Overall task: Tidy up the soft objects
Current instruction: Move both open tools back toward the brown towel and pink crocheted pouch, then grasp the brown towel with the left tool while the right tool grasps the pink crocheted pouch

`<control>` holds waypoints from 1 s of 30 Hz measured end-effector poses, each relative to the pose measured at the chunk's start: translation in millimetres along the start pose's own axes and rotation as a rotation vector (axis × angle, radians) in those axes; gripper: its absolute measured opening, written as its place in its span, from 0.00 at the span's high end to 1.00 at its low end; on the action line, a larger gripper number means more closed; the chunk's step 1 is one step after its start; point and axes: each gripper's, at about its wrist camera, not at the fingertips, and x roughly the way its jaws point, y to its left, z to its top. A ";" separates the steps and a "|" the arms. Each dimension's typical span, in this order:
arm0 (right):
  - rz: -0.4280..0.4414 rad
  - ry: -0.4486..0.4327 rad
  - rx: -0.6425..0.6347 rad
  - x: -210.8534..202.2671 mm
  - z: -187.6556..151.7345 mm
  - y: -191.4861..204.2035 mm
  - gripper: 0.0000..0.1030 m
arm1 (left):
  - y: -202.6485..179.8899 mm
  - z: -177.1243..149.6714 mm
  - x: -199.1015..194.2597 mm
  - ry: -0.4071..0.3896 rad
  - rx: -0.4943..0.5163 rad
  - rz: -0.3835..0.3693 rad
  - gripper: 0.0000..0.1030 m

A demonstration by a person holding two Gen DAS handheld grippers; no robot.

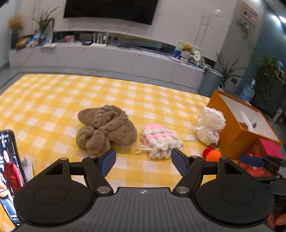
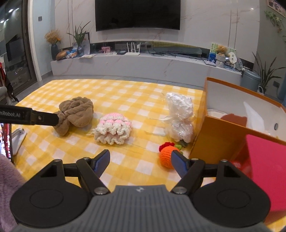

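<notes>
Both grippers, left gripper (image 1: 142,161) and right gripper (image 2: 140,160), hover with jaws spread. Best pinch the orange crocheted fruit (image 2: 167,158) mid-body, then drop into the orange cardboard box (image 2: 218,141).

We are in a home living room: a large dark television (image 2: 137,14) hangs on a marble-look wall above a long low media console (image 2: 143,66) cluttered with a router (image 2: 133,50), a teddy bear (image 2: 221,50) and potted plants (image 2: 80,35), and a yellow checked cloth (image 2: 125,100) covers the surface before us.
</notes>
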 end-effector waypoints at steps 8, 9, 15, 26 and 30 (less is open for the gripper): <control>0.030 0.046 -0.025 41.2 6.9 0.2 0.28 | 21.7 13.7 21.6 0.052 -0.119 0.037 0.20; 0.038 0.052 -0.026 46.6 8.4 1.1 0.28 | 22.6 16.3 25.6 0.062 -0.116 0.061 0.20; 0.093 0.086 -0.043 78.5 23.4 13.0 0.24 | 27.7 42.5 47.4 0.084 -0.006 0.126 0.16; 0.149 0.124 -0.005 133.0 47.1 39.0 0.13 | 26.9 35.6 98.5 0.145 0.218 0.232 0.18; 0.148 0.145 -0.005 149.5 47.1 45.3 0.15 | 24.4 31.0 106.1 0.146 0.247 0.253 0.16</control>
